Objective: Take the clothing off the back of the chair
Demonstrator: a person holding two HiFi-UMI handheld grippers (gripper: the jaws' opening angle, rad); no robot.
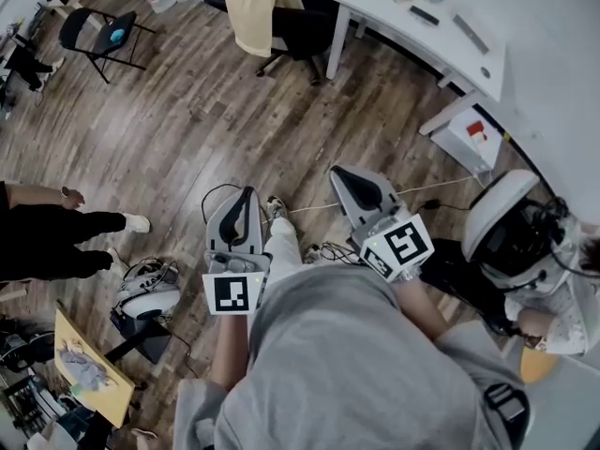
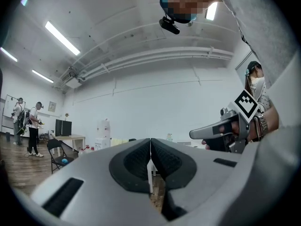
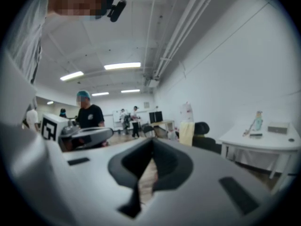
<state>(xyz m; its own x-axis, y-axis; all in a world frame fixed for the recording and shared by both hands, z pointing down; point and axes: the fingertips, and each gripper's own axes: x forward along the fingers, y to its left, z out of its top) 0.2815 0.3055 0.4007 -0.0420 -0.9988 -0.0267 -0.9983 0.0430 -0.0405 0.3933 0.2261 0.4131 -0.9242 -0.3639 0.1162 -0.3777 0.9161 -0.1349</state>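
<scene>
1. While the head view looks steeply down on a wooden floor, the yellow garment (image 1: 251, 9) hangs over the back of the black office chair (image 1: 305, 22), just left of the white table (image 1: 441, 36). The left gripper (image 1: 248, 193) and the right gripper (image 1: 345, 172) are side by side, well apart from the table, with the garment well beyond their tips.
2. Seen in the left gripper view, that tool's jaws meet at the tips with nothing between them. The right gripper shows beside it, and the garment is too small to pick out.
3. Seen in the right gripper view, that tool's jaws are closed as well and hold nothing. Far ahead, the garment drapes the chair back just left of the table.
</scene>
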